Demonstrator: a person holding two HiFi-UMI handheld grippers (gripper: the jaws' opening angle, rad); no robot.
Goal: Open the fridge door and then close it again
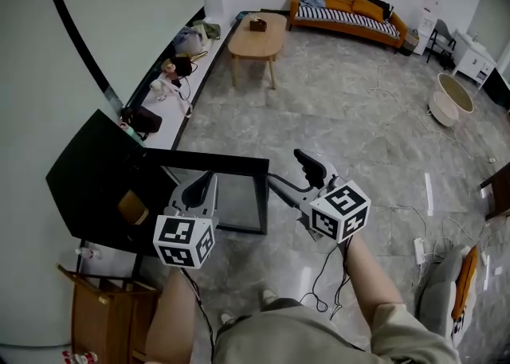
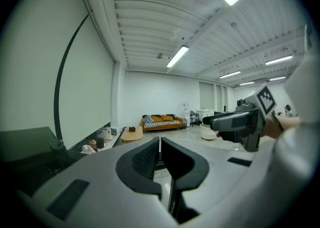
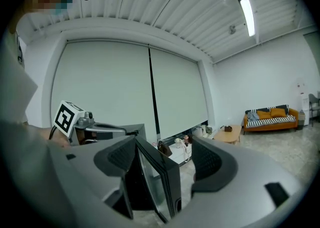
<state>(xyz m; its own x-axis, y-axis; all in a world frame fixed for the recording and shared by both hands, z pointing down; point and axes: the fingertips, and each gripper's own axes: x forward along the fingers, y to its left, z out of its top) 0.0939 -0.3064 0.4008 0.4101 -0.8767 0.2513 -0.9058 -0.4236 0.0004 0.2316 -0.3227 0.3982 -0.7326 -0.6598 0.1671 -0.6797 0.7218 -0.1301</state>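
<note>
A small black fridge [image 1: 92, 183] stands against the left wall, and its glass door [image 1: 239, 199] is swung out wide. My right gripper [image 1: 288, 173] is open at the door's free edge. In the right gripper view the door edge [image 3: 167, 182] shows between the spread jaws of that gripper [image 3: 165, 159], and no pad presses on it. My left gripper [image 1: 201, 187] is shut and empty over the door's top edge, near the fridge body. Seen from the left gripper view, its jaws meet [image 2: 160, 148] with the right gripper [image 2: 235, 122] beside them.
A low ledge with small items [image 1: 171, 76] runs along the left wall. Farther off stand a wooden coffee table [image 1: 255, 40], an orange sofa [image 1: 347, 12] and a white tub [image 1: 450, 99]. A brown cardboard box [image 1: 103, 307] sits near my left leg. Cables [image 1: 327, 275] trail on the floor.
</note>
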